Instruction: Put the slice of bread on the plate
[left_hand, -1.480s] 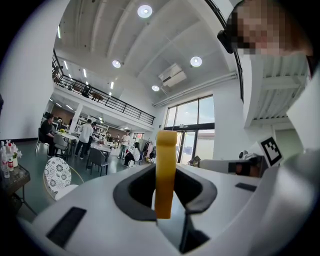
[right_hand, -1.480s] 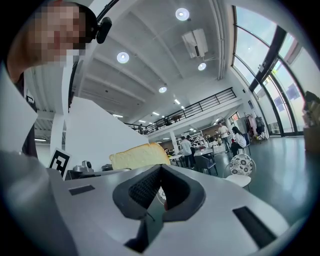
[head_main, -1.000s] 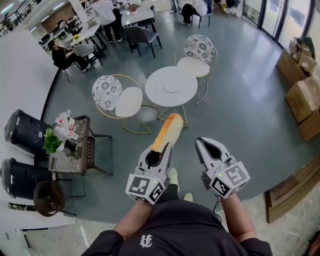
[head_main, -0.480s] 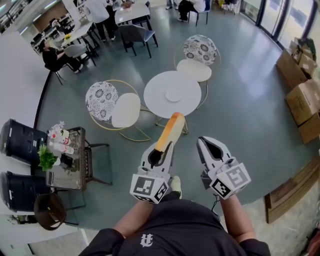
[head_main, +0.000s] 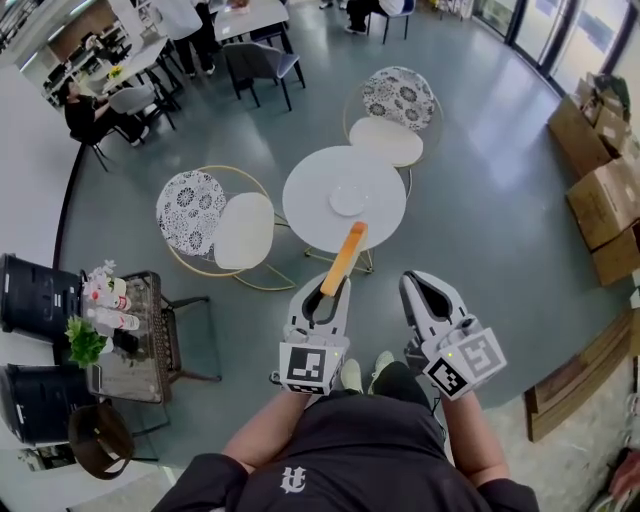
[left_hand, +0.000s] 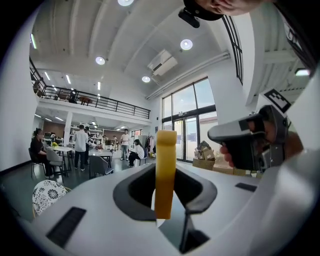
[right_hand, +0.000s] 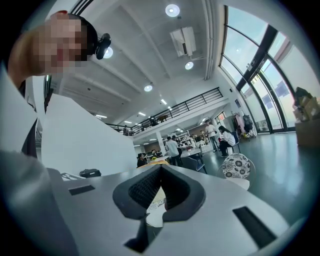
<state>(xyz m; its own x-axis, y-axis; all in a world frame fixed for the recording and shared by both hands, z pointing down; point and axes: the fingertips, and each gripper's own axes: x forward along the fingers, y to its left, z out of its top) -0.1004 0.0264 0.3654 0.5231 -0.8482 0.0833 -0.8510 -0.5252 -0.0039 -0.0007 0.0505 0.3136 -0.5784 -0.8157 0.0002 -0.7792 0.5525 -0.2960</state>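
A slice of bread (head_main: 344, 258), tan with a yellow-orange crust, sticks out edge-on from my left gripper (head_main: 325, 291), which is shut on its lower end. In the left gripper view the bread (left_hand: 165, 170) stands upright between the jaws. My right gripper (head_main: 420, 280) is held beside it to the right, shut with nothing in it; its tips meet in the right gripper view (right_hand: 159, 167). Ahead stands a round white table (head_main: 310, 175) with a small white plate (head_main: 349, 200) near its middle. The bread's tip overlaps the table's near edge in the head view.
Two gold-framed chairs with patterned backs flank the table, one at its left (head_main: 215, 215) and one behind it (head_main: 392, 110). Cardboard boxes (head_main: 605, 205) sit at the right. A dark side table with flowers (head_main: 130, 330) and black bins are at the left. People sit at far tables.
Both grippers have been carried forward toward the round table, which now lies closer. The bread has rolled from showing its flat face to edge-on, and still sits in the left gripper.
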